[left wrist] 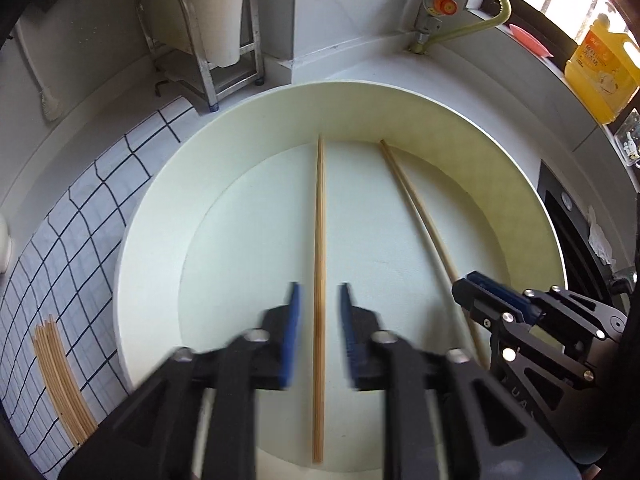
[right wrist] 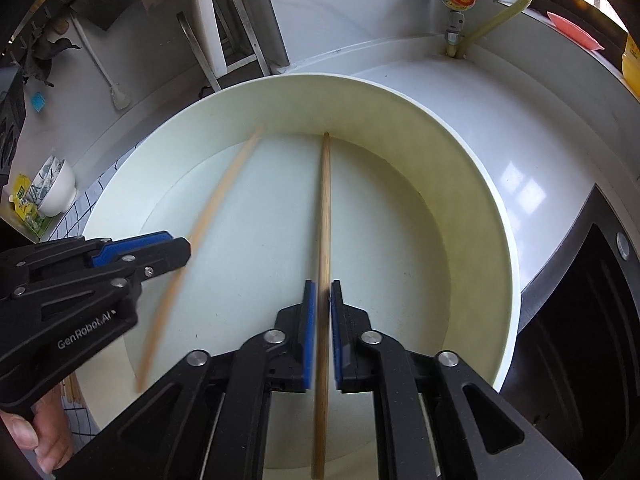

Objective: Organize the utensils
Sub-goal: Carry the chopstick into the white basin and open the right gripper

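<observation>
Two long wooden chopsticks lie in a large round cream basin (left wrist: 160, 208). In the left wrist view my left gripper (left wrist: 319, 300) straddles the left chopstick (left wrist: 319, 240) with a clear gap on both sides, open. My right gripper (left wrist: 480, 296) shows at lower right, closed around the right chopstick (left wrist: 416, 204). In the right wrist view my right gripper (right wrist: 323, 292) has its blue pads tight on that chopstick (right wrist: 325, 208). The other chopstick (right wrist: 208, 216) is blurred beside my left gripper (right wrist: 176, 246). The basin's rim (right wrist: 492, 216) curves right.
A bundle of chopsticks (left wrist: 60, 380) lies on a checked cloth (left wrist: 80, 208) left of the basin. A metal rack (left wrist: 200, 60), a gas valve (left wrist: 444, 4) with hose, and a yellow bottle (left wrist: 604, 68) stand behind. A black stove (right wrist: 592, 320) lies right; stacked bowls (right wrist: 56, 188) stand left.
</observation>
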The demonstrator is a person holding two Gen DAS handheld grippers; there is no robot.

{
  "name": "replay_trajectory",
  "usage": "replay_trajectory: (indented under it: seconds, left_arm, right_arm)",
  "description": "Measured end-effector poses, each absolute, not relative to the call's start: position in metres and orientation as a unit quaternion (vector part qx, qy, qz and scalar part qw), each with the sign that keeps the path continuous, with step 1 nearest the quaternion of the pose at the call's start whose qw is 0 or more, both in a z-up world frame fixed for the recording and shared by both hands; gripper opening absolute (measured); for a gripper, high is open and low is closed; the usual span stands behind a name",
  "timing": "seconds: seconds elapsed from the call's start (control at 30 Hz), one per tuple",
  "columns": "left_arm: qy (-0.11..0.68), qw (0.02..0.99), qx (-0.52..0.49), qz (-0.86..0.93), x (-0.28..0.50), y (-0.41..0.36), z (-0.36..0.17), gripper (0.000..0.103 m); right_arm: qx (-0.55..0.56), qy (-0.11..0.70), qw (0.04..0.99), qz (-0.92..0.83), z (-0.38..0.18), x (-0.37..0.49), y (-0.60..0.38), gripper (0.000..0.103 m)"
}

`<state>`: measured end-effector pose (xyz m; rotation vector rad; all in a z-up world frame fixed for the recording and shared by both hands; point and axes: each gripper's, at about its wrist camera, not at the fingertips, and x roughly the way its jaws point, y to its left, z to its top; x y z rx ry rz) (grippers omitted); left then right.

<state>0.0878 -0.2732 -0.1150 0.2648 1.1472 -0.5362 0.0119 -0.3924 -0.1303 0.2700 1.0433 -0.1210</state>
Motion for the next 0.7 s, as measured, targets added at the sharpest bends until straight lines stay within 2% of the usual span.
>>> replay_trajectory:
  seconds: [0.07,0.17,0.37,0.47,0.6,0.7]
  left_arm:
    - [0.528,0.806,0.125,-0.237,0.089,-0.27,-0.11,0.049]
    - [0.524,0.812,0.124,-0.227,0.089,-0.264,-0.102,0.055]
    - [0.513,0.82,0.125,-0.22,0.079,-0.249,-0.085,0.059]
    - [0.508,0.825,0.122,-0.214,0.074,-0.239,-0.075,0.062]
    - [0.499,0.834,0.113,-0.208,0.069,-0.221,-0.058,0.064]
    - [0.49,0.841,0.105,-0.202,0.064,-0.206,-0.045,0.068]
  right_arm:
    - [0.125,0.489,0.862,-0.059,-0.125,0.01,-0.392,0.027]
    - [0.125,0.478,0.867,-0.062,-0.116,0.005,-0.393,0.027]
    - [0.126,0.462,0.876,-0.058,-0.102,-0.004,-0.39,0.028]
    - [0.126,0.458,0.879,-0.054,-0.094,-0.008,-0.384,0.036]
    - [0.123,0.444,0.886,-0.048,-0.078,-0.014,-0.375,0.036]
    - [0.118,0.44,0.889,-0.043,-0.067,-0.017,-0.364,0.044]
